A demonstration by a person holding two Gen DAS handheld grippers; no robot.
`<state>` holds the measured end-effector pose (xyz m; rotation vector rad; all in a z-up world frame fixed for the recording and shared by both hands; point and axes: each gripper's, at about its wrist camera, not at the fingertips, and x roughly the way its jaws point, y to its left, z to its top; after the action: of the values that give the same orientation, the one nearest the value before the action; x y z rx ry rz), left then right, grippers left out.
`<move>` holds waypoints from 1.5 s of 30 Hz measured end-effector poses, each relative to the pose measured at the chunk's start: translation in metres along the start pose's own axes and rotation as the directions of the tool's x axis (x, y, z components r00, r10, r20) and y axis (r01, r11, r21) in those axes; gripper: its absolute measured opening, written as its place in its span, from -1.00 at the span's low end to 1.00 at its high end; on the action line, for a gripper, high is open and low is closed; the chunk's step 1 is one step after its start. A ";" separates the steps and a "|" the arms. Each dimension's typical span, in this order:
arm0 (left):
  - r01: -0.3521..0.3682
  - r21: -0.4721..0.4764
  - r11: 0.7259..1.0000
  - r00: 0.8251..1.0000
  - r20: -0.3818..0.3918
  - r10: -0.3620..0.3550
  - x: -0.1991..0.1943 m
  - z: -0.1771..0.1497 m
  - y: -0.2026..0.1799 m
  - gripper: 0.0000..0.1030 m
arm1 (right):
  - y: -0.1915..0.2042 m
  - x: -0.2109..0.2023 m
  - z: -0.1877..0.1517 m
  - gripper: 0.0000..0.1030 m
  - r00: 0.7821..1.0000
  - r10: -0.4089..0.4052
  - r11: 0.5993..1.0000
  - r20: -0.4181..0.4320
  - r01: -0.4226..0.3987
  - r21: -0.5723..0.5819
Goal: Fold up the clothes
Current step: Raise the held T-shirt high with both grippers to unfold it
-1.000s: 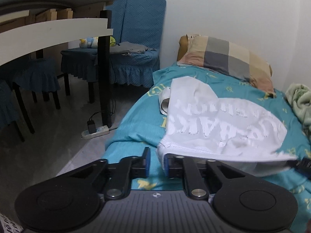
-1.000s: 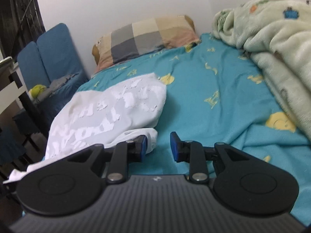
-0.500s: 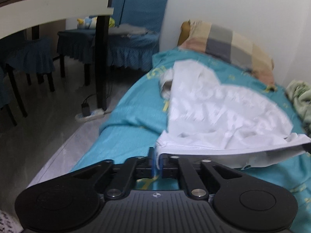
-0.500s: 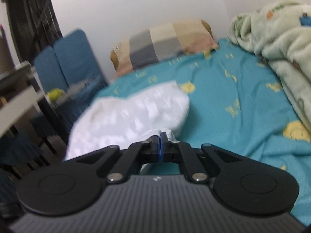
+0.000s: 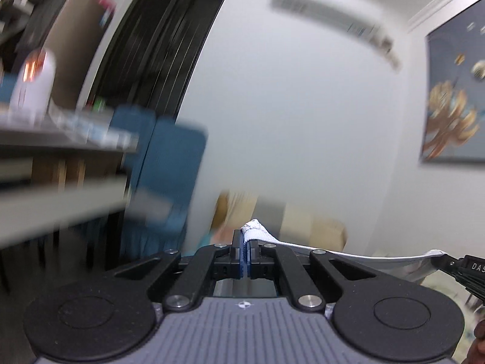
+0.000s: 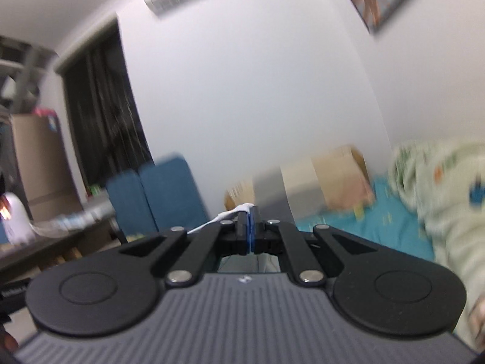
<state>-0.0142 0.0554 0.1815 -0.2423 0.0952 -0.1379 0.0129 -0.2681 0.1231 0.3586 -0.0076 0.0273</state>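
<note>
I have both tongs, left (image 5: 244, 253) and right (image 6: 251, 227), clamped on the white garment's hem (image 5: 348, 253), stretched taut between them above the bed (image 6: 394, 221). I judge folding remains.

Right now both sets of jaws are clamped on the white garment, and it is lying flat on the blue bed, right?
Not quite. Both are clamped on the white garment, but it is lifted, not lying flat. The left wrist view shows its edge stretched in the air from the left gripper across to the right gripper. The right wrist view shows the bed farther off, beyond the jaws.
</note>
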 end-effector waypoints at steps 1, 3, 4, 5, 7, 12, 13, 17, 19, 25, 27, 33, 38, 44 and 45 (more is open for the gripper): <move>0.011 0.009 1.000 0.999 0.031 -0.012 -0.012 0.022 -0.007 -0.96 | 0.007 -0.013 0.017 -0.93 1.000 0.014 1.000 0.027 -0.014 -0.008; 0.024 0.036 0.999 0.994 0.101 -0.028 -0.036 0.066 -0.022 -0.96 | 0.021 -0.038 0.052 -0.93 0.996 0.043 0.999 0.082 -0.041 -0.026; 0.029 0.050 0.998 0.990 0.137 -0.035 -0.047 0.088 -0.030 -0.96 | 0.028 -0.051 0.069 -0.93 0.992 0.058 0.998 0.108 -0.054 -0.036; 0.033 0.065 0.997 0.985 0.166 -0.043 -0.061 0.107 -0.037 -0.96 | 0.035 -0.063 0.086 -0.93 0.988 0.073 0.997 0.135 -0.067 -0.045; 0.039 0.094 0.995 0.973 0.222 -0.059 -0.087 0.146 -0.050 -0.96 | 0.048 -0.089 0.120 -0.93 0.977 0.103 0.994 0.187 -0.092 -0.066; 0.051 0.135 0.990 0.943 0.320 -0.093 -0.159 0.215 -0.079 -0.96 | 0.083 -0.152 0.205 -0.93 0.934 0.179 0.982 0.311 -0.148 -0.121; 0.055 0.141 0.988 0.936 0.337 -0.100 -0.173 0.227 -0.084 -0.96 | 0.088 -0.164 0.217 -0.93 0.927 0.187 0.980 0.326 -0.153 -0.127; 0.072 0.159 0.985 0.918 0.376 -0.127 -0.223 0.267 -0.103 -0.96 | 0.099 -0.203 0.252 -0.93 0.906 0.205 0.976 0.370 -0.160 -0.149; 0.066 0.165 0.984 0.921 0.368 -0.123 -0.234 0.277 -0.111 -0.96 | 0.105 -0.222 0.270 -0.93 0.895 0.215 0.973 0.392 -0.163 -0.161; 0.054 0.150 0.987 0.955 0.282 -0.095 -0.182 0.249 -0.108 -0.96 | 0.096 -0.188 0.262 -0.93 0.929 0.178 0.977 0.325 -0.128 -0.170; 0.049 0.145 0.988 0.964 0.252 -0.085 -0.164 0.240 -0.107 -0.96 | 0.087 -0.163 0.250 -0.93 0.946 0.154 0.980 0.286 -0.110 -0.165; 0.014 0.129 0.991 0.995 0.091 -0.026 -0.002 0.160 -0.082 -0.95 | 0.033 -0.037 0.176 -0.93 0.991 0.060 0.991 0.118 -0.046 -0.125; -0.012 0.118 0.993 0.999 -0.044 0.018 0.154 0.085 -0.053 -0.95 | -0.015 0.072 0.092 -0.93 0.999 -0.007 0.993 -0.034 0.003 -0.118; -0.039 0.152 0.988 0.982 -0.174 0.066 0.338 -0.035 -0.027 -0.95 | -0.071 0.203 -0.010 -0.93 0.973 -0.087 0.991 -0.214 0.062 -0.120; -0.037 0.158 0.987 0.976 -0.206 0.069 0.369 -0.059 -0.022 -0.95 | -0.081 0.225 -0.027 -0.93 0.965 -0.100 0.990 -0.244 0.072 -0.121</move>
<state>0.3404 -0.0338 0.1009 -0.0702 0.3005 -0.1168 0.2398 -0.3288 0.0725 0.2416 0.2549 -0.0145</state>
